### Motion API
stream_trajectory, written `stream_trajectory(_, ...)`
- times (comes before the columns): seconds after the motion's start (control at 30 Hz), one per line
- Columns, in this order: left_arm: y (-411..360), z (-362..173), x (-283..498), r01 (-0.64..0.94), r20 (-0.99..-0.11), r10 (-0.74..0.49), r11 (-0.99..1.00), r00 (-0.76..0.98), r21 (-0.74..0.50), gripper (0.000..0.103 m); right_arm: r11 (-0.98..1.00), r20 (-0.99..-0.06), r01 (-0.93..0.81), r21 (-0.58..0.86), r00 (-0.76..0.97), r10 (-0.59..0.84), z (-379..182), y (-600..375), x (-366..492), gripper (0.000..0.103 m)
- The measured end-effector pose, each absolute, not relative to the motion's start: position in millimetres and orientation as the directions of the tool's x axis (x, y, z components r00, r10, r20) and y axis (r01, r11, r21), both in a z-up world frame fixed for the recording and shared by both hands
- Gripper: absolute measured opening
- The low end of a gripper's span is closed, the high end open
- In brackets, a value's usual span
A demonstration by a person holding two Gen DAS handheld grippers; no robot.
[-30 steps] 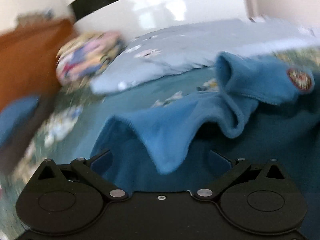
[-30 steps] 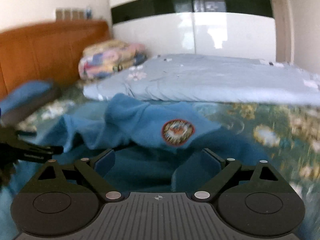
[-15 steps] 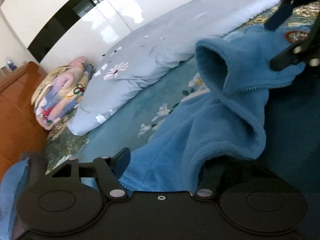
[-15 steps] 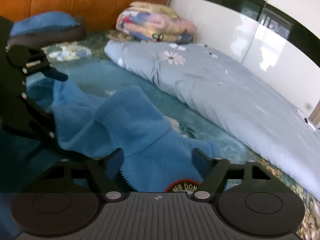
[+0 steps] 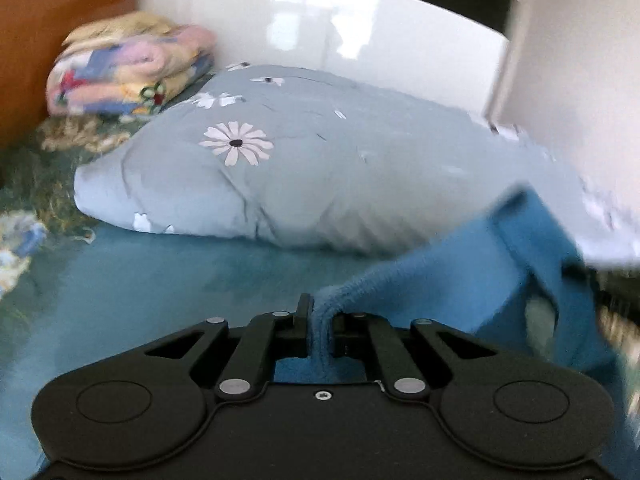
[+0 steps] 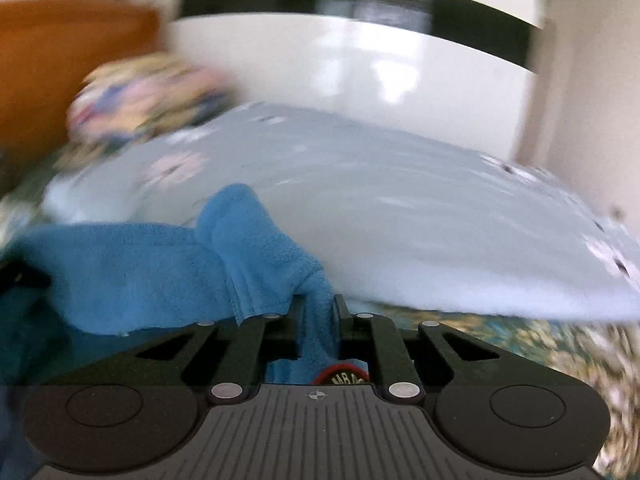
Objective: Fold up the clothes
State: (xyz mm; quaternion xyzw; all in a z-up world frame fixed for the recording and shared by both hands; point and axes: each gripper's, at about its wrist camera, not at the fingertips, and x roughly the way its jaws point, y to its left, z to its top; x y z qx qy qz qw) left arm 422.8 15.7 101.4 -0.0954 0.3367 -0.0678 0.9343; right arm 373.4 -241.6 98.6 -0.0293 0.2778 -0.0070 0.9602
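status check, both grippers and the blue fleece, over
Left gripper shut on blue fleece. Right gripper shut on it too, beside the round patch. Fleece lifted between them. Grey floral duvet ahead, nothing blocking.

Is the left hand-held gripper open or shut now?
Shut: the left hand-held gripper has its jaws closed on a pinched edge of the blue fleece garment.

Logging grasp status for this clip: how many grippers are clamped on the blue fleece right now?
2. The left gripper pinches a bunched edge of the blue fleece; the right gripper is shut on another fold, near its round patch. Cloth below the grippers is hidden.
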Motion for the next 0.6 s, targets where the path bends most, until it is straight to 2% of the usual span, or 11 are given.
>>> stream_trajectory(0.07,13,100,444,-0.004,-0.627,-0.188,0.956,0.756,-0.293,0.005,0.998,-0.546,0.060,-0.013,0.836,-0.058,94,-254,384,0.011)
stream_trajectory(0.13,6,92,462,-0.039,-0.640,-0.177,0.950,0.747,-0.308,0.005,0.993,-0.561,0.113,0.012,0.823,-0.087,86,-261,396,0.011)
stream_trajectory(0.5,-11,41,495,-0.096,-0.718,-0.106,0.967,0.688,-0.234,0.008,0.987,-0.653,0.155,-0.047,0.743,-0.148,44,-265,438,0.013)
stream_trajectory(0.57,-9,44,490,-0.082,-0.716,-0.124,0.966,0.687,-0.246,0.012,0.987,-0.668,0.148,-0.063,0.728,-0.152,38,-266,443,0.015)
stream_trajectory(0.6,-7,46,487,-0.075,-0.715,-0.133,0.965,0.687,-0.251,0.025,0.986,-0.671,0.148,-0.070,0.725,-0.157,36,-266,445,0.016)
